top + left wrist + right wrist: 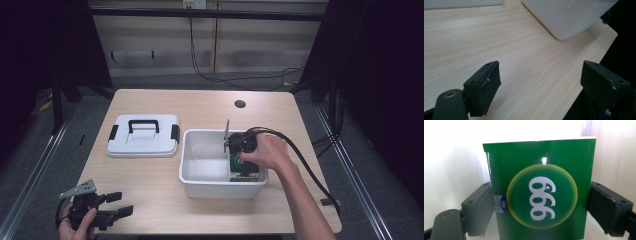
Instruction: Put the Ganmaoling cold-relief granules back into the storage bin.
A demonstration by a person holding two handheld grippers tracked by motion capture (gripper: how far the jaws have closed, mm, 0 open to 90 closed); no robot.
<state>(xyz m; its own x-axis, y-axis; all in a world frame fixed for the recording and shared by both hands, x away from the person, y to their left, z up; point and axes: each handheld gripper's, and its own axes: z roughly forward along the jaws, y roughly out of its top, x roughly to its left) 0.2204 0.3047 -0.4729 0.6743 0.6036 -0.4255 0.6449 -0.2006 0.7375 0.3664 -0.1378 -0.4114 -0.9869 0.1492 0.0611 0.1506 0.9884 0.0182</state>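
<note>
A green box [541, 195] with a yellow-ringed circle and white digits "999" stands between the jaws of my right gripper [540, 202], which press on its two sides. In the high view this gripper [244, 160] points down into the right end of a white bin [220, 187], with the green box [236, 164] held inside it against the bin's right wall. My left gripper [122, 203] rests at the table's front left corner, open and holding nothing. Its jaws [540, 75] stand wide apart over bare wood.
A white lid [143, 142] with a black handle and black side clips lies flat left of the bin. The bin's corner [569, 17] lies ahead of the left gripper. A round cable hole [240, 104] sits at the table's far side. Cables trail on the floor beyond.
</note>
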